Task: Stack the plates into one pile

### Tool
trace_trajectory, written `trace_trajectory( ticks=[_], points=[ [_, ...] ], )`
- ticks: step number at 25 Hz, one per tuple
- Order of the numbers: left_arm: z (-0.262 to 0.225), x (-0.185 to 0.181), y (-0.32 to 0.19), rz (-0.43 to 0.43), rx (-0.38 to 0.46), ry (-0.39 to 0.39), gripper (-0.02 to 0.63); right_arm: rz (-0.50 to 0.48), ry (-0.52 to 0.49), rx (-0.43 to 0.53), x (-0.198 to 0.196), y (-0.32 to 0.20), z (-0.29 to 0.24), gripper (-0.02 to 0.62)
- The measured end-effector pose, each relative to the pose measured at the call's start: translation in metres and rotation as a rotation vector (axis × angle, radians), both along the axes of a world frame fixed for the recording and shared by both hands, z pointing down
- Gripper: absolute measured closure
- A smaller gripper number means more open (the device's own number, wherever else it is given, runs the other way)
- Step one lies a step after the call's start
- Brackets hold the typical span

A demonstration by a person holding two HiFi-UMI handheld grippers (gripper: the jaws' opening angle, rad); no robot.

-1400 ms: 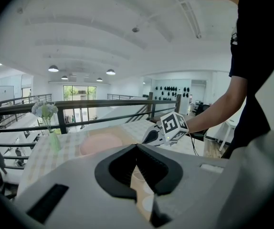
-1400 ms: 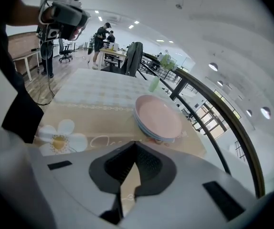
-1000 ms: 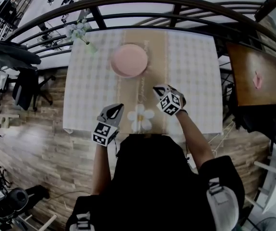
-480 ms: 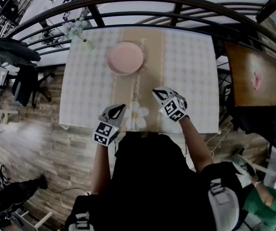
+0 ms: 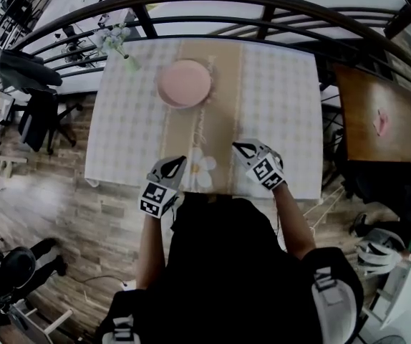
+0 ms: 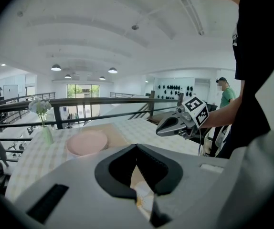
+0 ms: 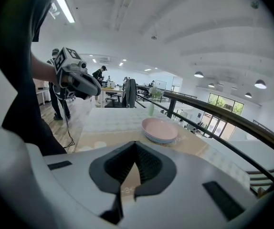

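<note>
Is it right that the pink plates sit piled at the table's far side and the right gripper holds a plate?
Not quite: the right gripper view shows the right gripper shut and empty. The pink plates do sit piled at the table's far side.

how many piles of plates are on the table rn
1. The pink pile sits on the beige runner at the table's far side, near the flower vase. A bluish rim shows under the top plate; how many plates it holds cannot be told.
</note>
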State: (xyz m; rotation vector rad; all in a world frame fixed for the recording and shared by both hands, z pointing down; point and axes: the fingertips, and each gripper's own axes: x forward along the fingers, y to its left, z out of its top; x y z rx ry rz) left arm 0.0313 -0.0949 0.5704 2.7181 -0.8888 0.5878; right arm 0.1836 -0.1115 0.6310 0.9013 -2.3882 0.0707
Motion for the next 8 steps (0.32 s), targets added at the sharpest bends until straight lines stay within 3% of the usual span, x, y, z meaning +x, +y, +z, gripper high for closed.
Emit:
trace_trajectory(
  ticks=[8],
  points=[
    [-0.005, 0.023, 0.015, 0.0, 0.01, -0.003, 0.606, -0.023, -0.004, 0.009, 0.013, 0.011, -0.006, 0.598]
  ],
)
